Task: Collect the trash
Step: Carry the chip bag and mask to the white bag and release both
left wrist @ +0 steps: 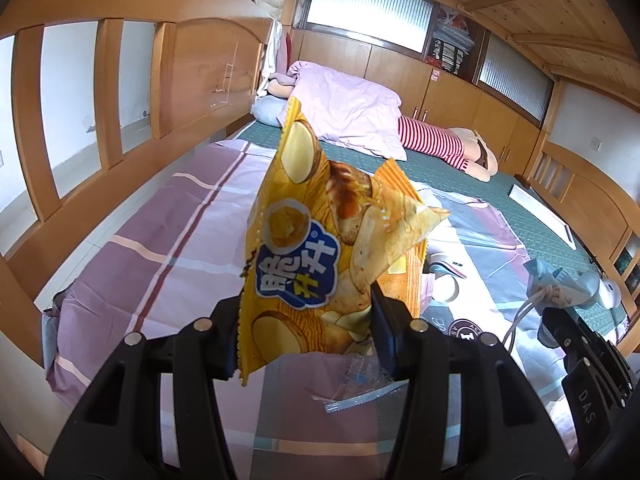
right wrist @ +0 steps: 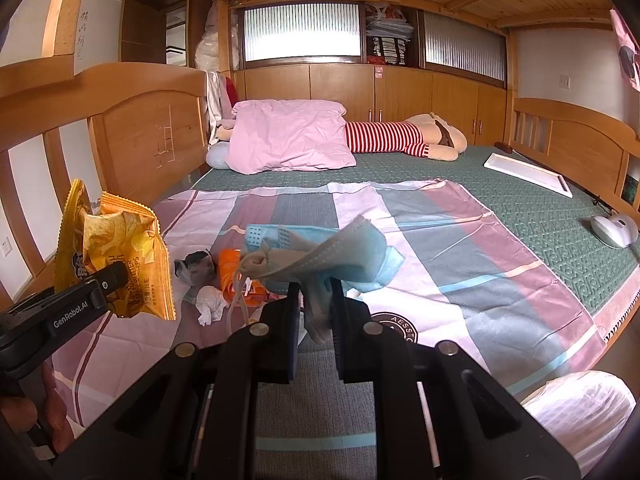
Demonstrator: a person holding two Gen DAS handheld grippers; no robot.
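My left gripper [left wrist: 306, 336] is shut on a yellow chip bag [left wrist: 320, 240] and holds it above the striped sheet [left wrist: 168, 248]; the gripper [right wrist: 108, 280] and the bag [right wrist: 116, 256] also show at the left of the right wrist view. My right gripper [right wrist: 316, 312] is shut on a blue face mask [right wrist: 328, 248] and holds it above the bed; it also shows in the left wrist view [left wrist: 560, 284]. On the sheet lie an orange packet [right wrist: 236, 280], a crumpled white tissue [right wrist: 210, 304], a dark crumpled wrapper [right wrist: 196, 266] and a clear plastic wrapper [left wrist: 356, 384].
A pink pillow [right wrist: 288, 140] and a striped plush doll [right wrist: 404, 138] lie at the far end of the green mat [right wrist: 520, 208]. A white frame [right wrist: 528, 174] and a white mouse-like device [right wrist: 614, 230] lie at the right. Wooden rails [right wrist: 140, 136] border the bed. A white bag [right wrist: 580, 412] sits bottom right.
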